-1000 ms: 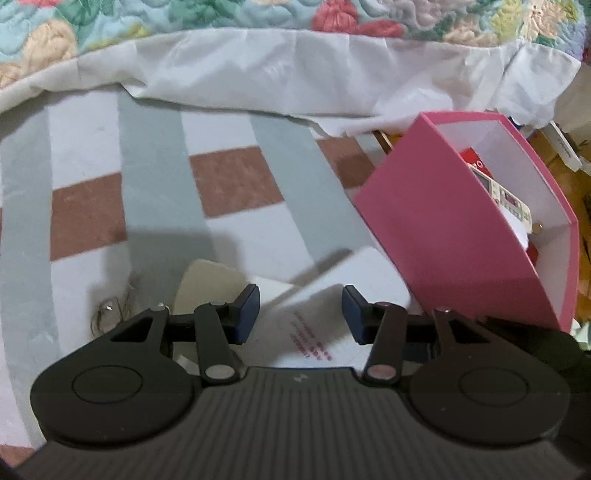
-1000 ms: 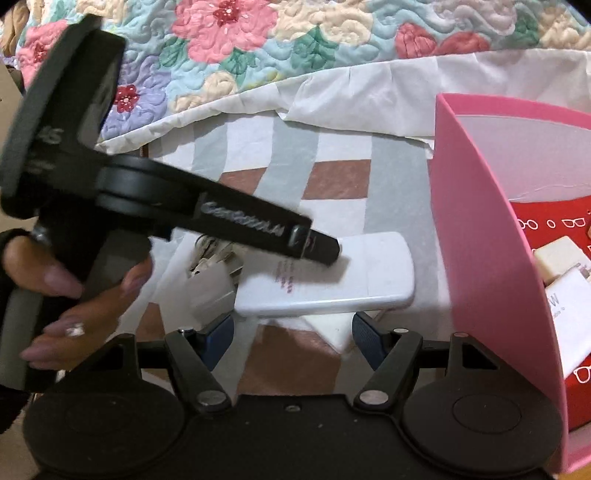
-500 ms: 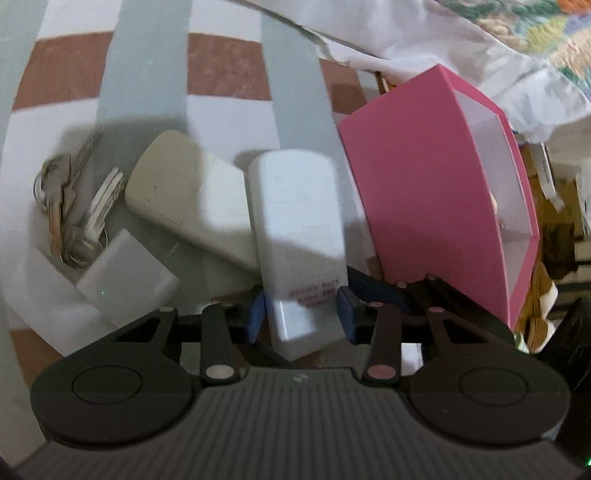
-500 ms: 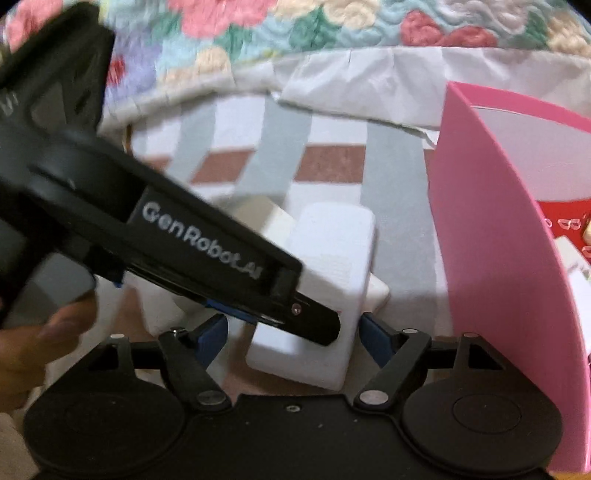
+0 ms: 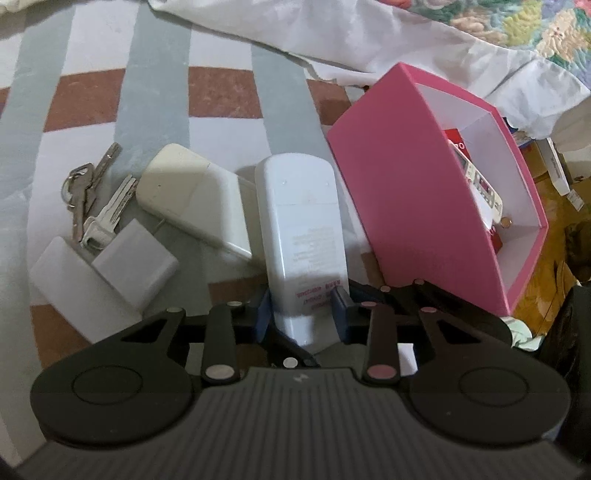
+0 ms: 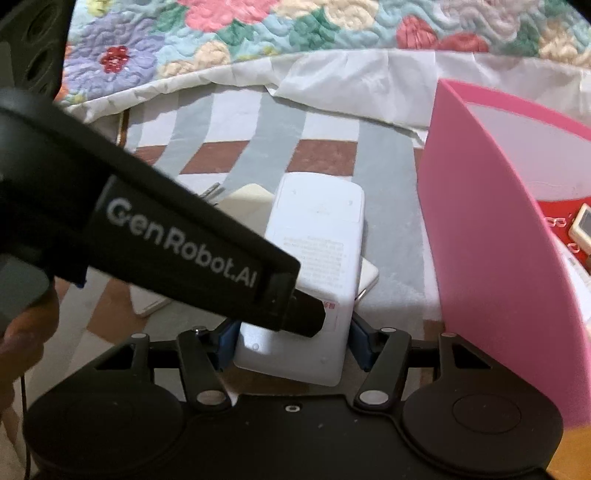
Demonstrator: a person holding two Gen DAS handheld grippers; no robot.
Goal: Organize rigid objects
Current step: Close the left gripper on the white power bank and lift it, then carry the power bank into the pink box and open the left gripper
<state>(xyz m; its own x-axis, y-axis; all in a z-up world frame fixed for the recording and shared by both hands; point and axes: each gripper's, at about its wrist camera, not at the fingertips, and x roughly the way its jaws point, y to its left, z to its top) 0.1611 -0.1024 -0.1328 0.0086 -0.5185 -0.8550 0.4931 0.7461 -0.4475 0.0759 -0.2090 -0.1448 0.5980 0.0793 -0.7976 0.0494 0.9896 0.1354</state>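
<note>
A white rectangular device with red print near its end lies lengthwise between my left gripper's blue pads, which are shut on its near end. In the right wrist view the same device sits between my right gripper's pads, and they press on its near end too. The left gripper's black body crosses that view on the left. A pink box with white inner walls stands just right of the device and holds a red item and a remote.
A cream flat case, a bunch of keys and two small white blocks lie left of the device on a striped grey, white and brown cloth. A floral quilt lies at the back.
The white device has turned from crosswise to lengthwise and both grippers have closed on its near end. The left gripper has tipped downward over the objects.
</note>
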